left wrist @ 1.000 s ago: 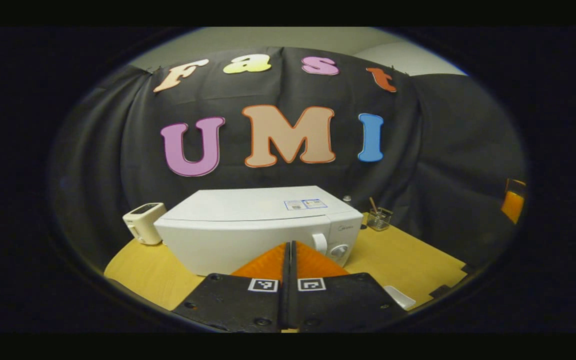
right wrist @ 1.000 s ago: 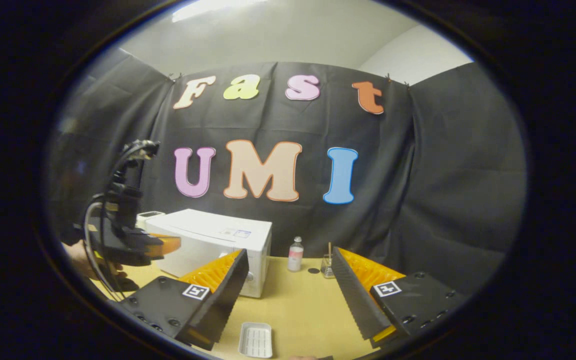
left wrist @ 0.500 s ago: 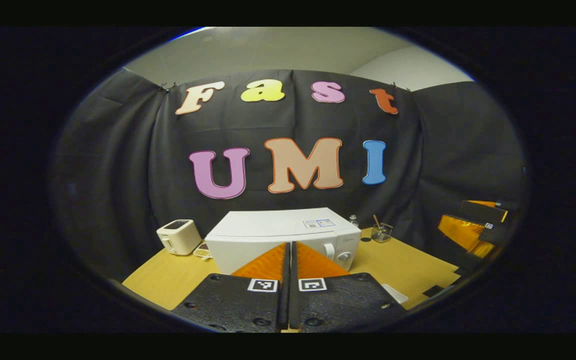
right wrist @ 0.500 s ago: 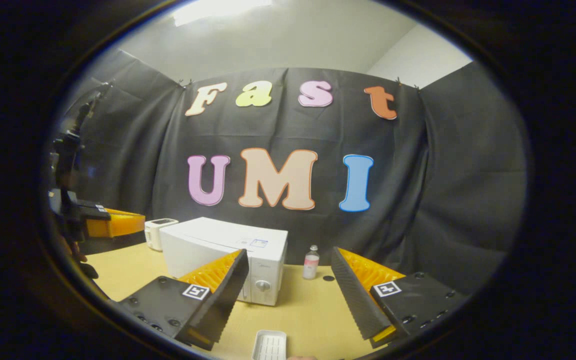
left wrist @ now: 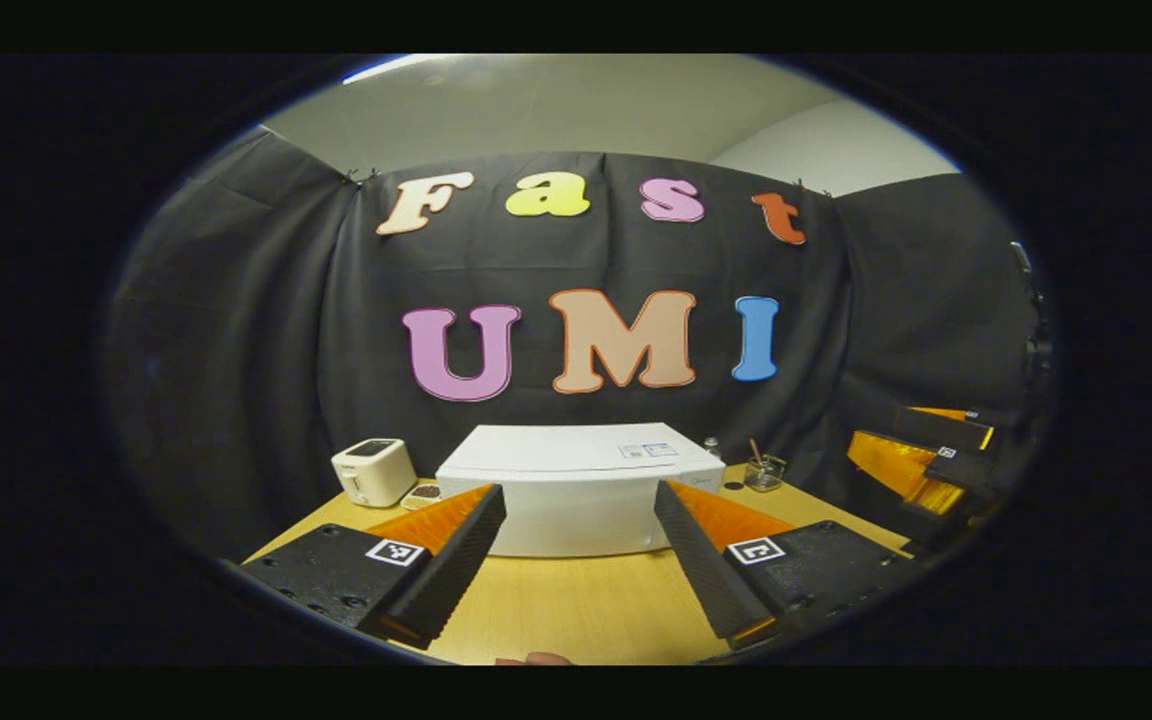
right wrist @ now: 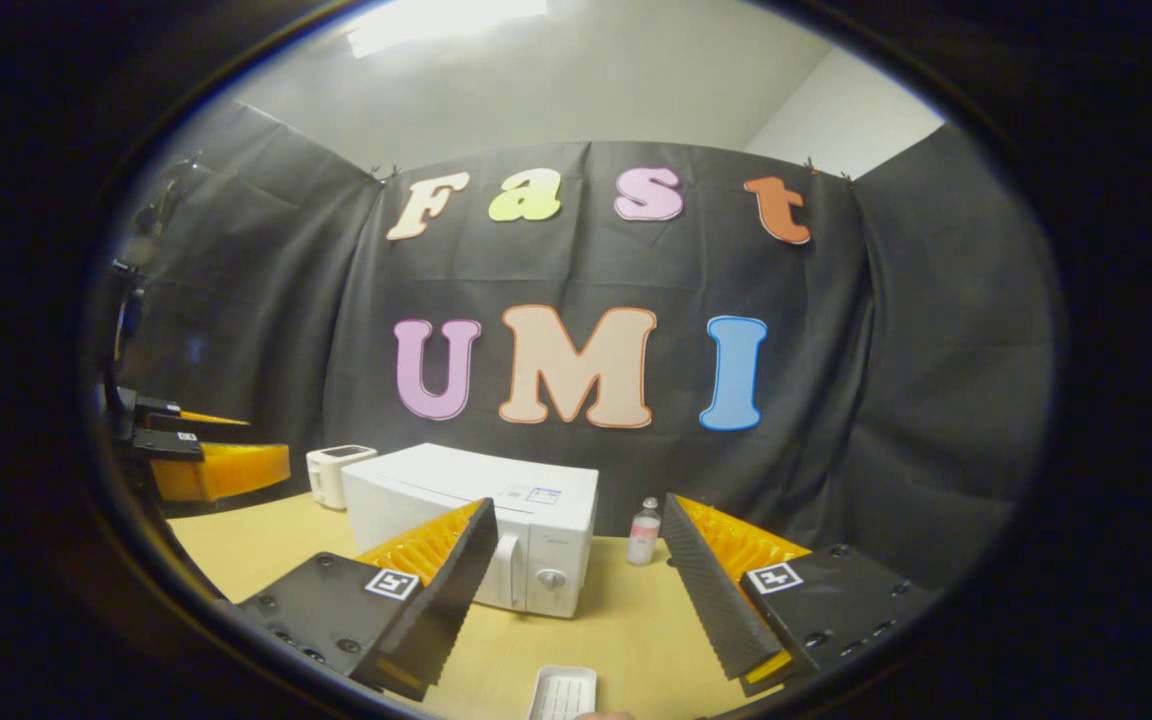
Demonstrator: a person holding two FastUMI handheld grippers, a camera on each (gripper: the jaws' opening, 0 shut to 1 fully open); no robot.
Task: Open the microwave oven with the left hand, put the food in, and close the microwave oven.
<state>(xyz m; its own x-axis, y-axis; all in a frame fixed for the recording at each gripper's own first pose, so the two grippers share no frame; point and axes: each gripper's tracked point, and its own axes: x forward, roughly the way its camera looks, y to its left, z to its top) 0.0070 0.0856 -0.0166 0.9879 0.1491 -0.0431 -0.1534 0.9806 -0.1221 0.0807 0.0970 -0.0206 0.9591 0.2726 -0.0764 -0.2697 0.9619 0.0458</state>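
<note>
My left gripper (left wrist: pixel 570 545), fingers spread and empty, faces the microwave (left wrist: pixel 576 490) dead ahead, door handle (right wrist: pixel 508 570) toward its right.

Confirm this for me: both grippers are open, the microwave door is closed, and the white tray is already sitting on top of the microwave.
One detail is wrong. The white tray is not on top of the microwave; the right gripper view shows it lying on the table, in front of the microwave. The rest holds: the left gripper and the right gripper are both open, and the door is closed.
</note>
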